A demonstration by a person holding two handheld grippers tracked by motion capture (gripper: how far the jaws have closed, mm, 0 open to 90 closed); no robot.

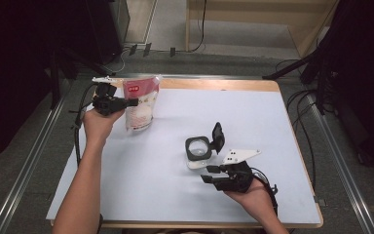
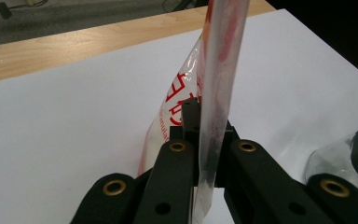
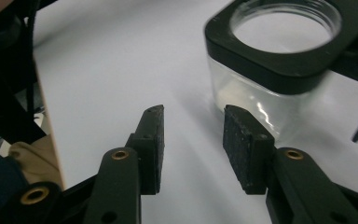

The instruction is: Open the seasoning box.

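While the left gripper (image 1: 132, 102) pinches the pouch's (image 1: 141, 103) sealed edge at upper left of the high view, keep it upright and steady. The right gripper (image 1: 210, 173), jaws parted and holding nothing, sits just below the open glass jar (image 1: 198, 149) mid-desk (image 1: 141, 175); it should probably square up on the jar's clear wall before closing.

Even overhead light is brightening the white table (image 1: 165, 170) while the surroundings are staying dark, glare is streaking the clear jar (image 3: 256, 100) toward three o'clock, and the nearest black jaws are blurring softly.
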